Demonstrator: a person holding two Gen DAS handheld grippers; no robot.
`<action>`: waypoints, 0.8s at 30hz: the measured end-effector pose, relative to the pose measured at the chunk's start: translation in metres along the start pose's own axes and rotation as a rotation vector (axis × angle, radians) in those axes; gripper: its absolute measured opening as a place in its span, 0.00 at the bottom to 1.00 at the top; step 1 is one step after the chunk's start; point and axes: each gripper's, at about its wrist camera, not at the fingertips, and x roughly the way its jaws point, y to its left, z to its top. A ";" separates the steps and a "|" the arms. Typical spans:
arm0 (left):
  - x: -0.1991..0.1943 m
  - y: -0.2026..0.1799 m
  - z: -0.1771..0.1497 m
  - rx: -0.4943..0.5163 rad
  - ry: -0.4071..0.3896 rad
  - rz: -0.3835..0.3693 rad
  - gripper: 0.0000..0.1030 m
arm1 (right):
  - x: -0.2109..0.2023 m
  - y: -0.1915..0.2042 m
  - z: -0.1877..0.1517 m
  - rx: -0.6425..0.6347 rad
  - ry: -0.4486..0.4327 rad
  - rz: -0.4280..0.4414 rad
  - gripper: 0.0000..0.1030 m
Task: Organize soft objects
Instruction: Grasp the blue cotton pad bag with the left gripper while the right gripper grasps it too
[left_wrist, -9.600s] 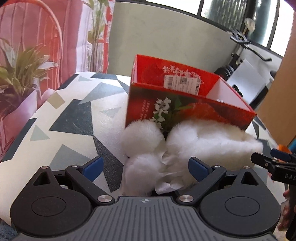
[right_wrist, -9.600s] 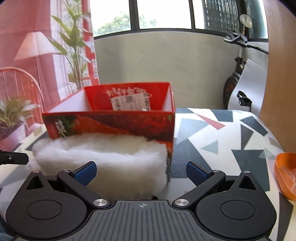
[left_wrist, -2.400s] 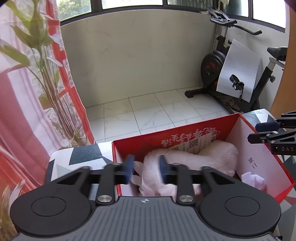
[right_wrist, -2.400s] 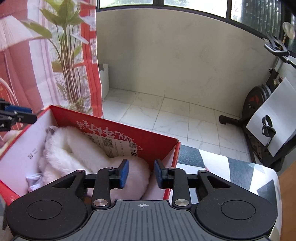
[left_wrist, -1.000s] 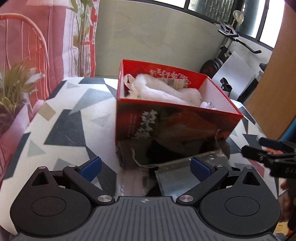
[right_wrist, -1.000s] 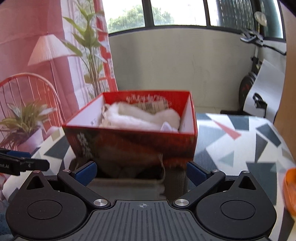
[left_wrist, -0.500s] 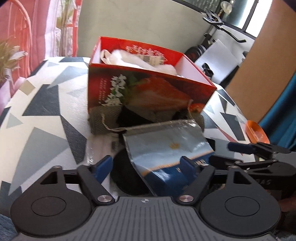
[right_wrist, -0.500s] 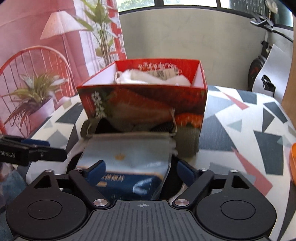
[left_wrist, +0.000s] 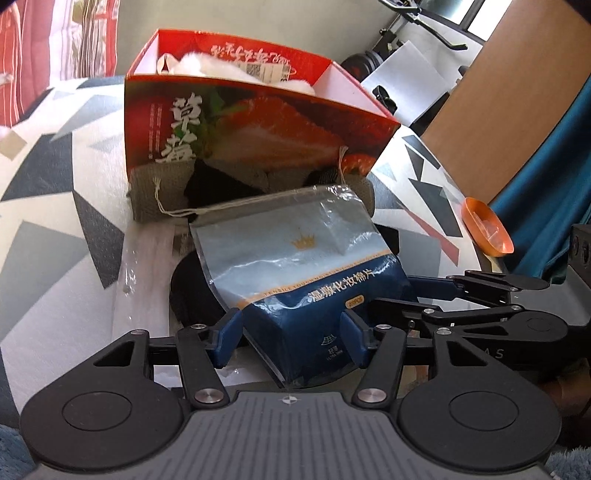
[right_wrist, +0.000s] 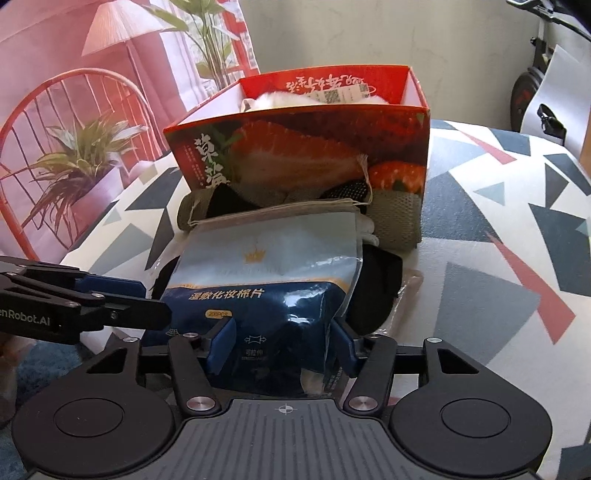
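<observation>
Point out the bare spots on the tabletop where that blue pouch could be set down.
Bare patches of the table: right of the red box toward the orange dish, and left of the box. Crowded: in front of the box, where the pouch lies on dark clothes between both closing grippers.
</observation>
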 end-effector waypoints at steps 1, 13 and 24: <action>0.001 0.001 0.000 -0.003 0.007 -0.002 0.59 | 0.001 0.001 0.000 -0.002 0.002 0.002 0.50; 0.014 0.015 -0.004 -0.058 0.068 0.022 0.60 | 0.010 0.001 -0.001 0.013 0.016 0.017 0.49; 0.023 0.019 -0.007 -0.091 0.100 -0.036 0.50 | 0.012 0.005 0.000 -0.001 0.017 0.024 0.45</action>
